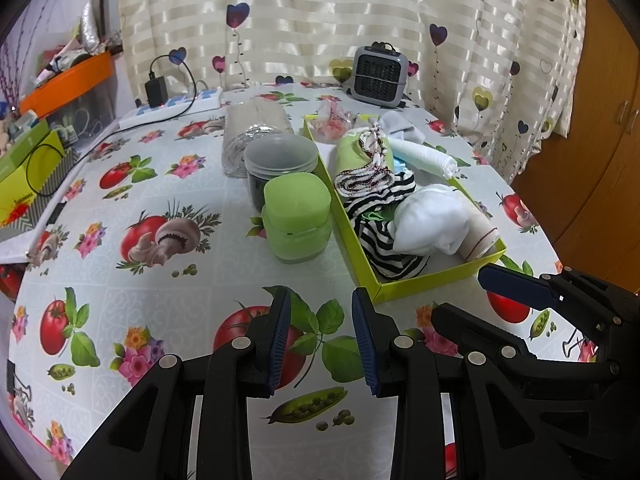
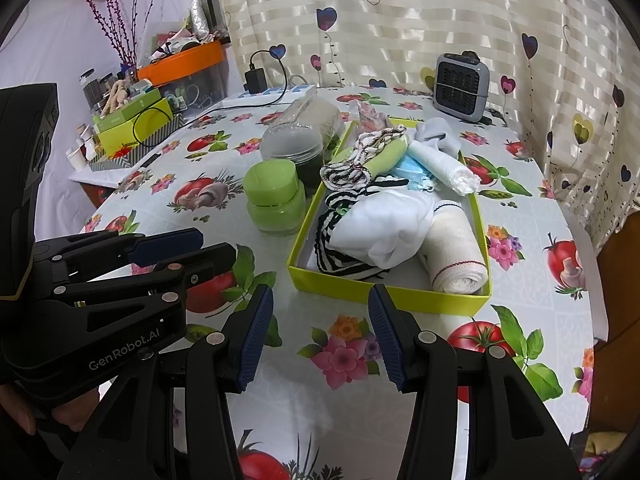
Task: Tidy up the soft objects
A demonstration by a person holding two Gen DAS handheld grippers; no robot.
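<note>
From the left wrist view, the left claw (image 1: pixel 320 340) hangs over the near edge of the surface (image 1: pixel 120 208) with its jaws parted and nothing between them. Ahead and to the right lies the yellow-green box (image 1: pixel 432 280), already packed with soft things: a striped black-and-white cloth (image 1: pixel 380 236), a white bundle (image 1: pixel 432 220), a beige bandage roll (image 1: pixel 480 236) in the near right corner, a rolled white cloth (image 1: pixel 424 154) toward the far end. One soft thing is outside the box: a beige fabric roll (image 1: pixel 248 132) lying beyond the clear lidded jar (image 1: pixel 280 160) and the green-lidded jar (image 1: pixel 298 220), toward the far edge. The right claw (image 1: pixel 532 300) shows at the lower right.

From the right wrist view, the right claw (image 2: pixel 320 336) also stands open and empty, just short of the near wall of the box (image 2: pixel 360 286).

By my reading, sorting is nearly done and this is a pause between picks. The next move likely calls for reaching past the two jars, best with the left claw, to pinch the fabric roll (image 2: pixel 320 116) without knocking them, then finding space in the crowded box.
</note>
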